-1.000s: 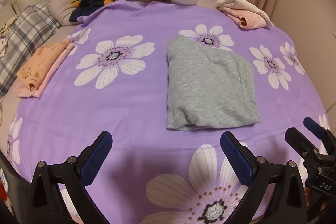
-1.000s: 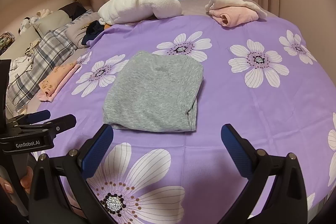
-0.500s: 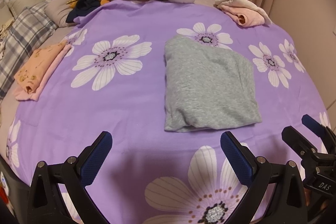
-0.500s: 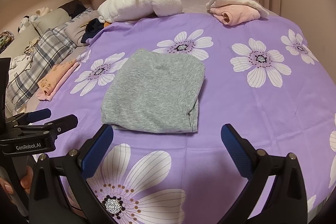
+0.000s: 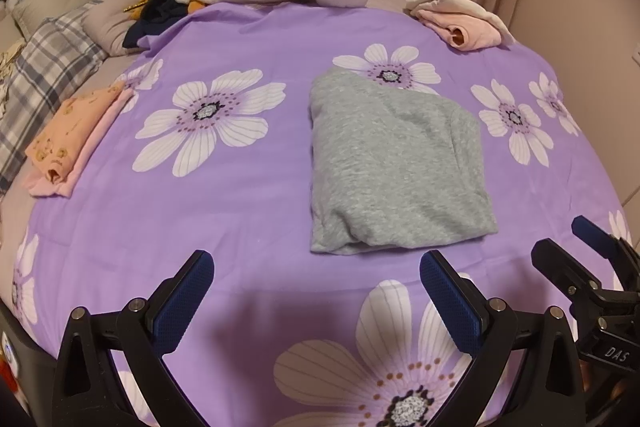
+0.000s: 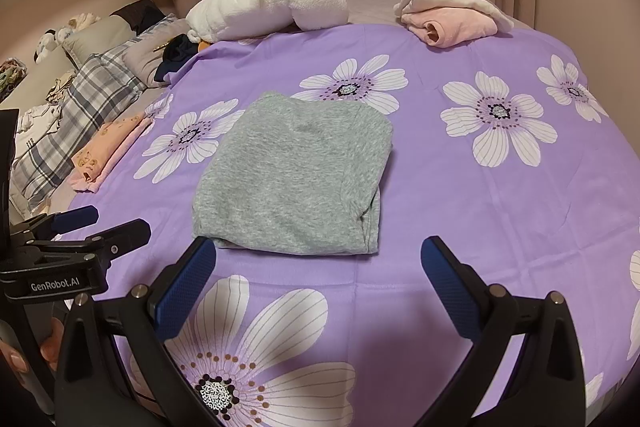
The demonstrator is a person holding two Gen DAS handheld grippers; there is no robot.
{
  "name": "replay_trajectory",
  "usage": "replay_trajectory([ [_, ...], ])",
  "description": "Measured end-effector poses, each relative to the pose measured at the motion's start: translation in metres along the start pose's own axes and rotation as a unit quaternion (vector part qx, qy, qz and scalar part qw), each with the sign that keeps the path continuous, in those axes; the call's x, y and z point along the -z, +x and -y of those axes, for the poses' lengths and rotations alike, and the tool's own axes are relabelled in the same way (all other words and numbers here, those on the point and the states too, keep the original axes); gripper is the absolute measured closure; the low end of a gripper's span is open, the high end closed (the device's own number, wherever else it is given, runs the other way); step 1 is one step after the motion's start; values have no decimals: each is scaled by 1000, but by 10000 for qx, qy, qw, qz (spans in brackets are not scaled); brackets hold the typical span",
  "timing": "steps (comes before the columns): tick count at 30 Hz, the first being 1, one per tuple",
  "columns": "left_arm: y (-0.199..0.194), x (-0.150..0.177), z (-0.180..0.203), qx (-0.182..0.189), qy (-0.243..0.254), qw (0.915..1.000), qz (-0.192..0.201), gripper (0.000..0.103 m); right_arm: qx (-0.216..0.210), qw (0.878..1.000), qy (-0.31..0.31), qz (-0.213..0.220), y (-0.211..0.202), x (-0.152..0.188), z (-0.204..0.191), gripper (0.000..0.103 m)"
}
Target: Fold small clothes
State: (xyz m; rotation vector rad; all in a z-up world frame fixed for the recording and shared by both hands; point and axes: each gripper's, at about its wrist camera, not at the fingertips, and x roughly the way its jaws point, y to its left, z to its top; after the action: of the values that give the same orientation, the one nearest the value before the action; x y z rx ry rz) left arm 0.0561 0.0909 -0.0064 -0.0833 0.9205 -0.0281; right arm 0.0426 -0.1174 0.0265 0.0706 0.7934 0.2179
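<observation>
Bed point(image 5: 248, 195) with the purple flowered sheet, curtains behind; nothing on it has shifted over the last second. Grey garment point(image 5: 396, 167) lies mid-sheet as a folded rectangle, unchanged, only the view has crept slightly closer. Folded peach piece point(image 5: 68, 139) sits at the bed's left edge, pink one point(image 6: 452, 19) at the far right. Left hand-held gripper point(image 5: 316, 303) and right hand-held gripper point(image 6: 316, 291) both stay spread apart, empty, just short of the garment's near edge. Reads as fold finished; likely next is moving it aside.

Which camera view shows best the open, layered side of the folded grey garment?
The right wrist view: the grey garment shows its stacked layers along the right edge there. The left wrist view shows the garment whole, but only a rounded fold at its near edge.
</observation>
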Motion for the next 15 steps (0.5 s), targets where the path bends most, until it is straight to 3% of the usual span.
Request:
replay_trajectory([
  [15, 0, -2, 2, -18, 28, 10000, -6, 1, -21, 10000, -13, 28, 3, -1, -5, 0],
])
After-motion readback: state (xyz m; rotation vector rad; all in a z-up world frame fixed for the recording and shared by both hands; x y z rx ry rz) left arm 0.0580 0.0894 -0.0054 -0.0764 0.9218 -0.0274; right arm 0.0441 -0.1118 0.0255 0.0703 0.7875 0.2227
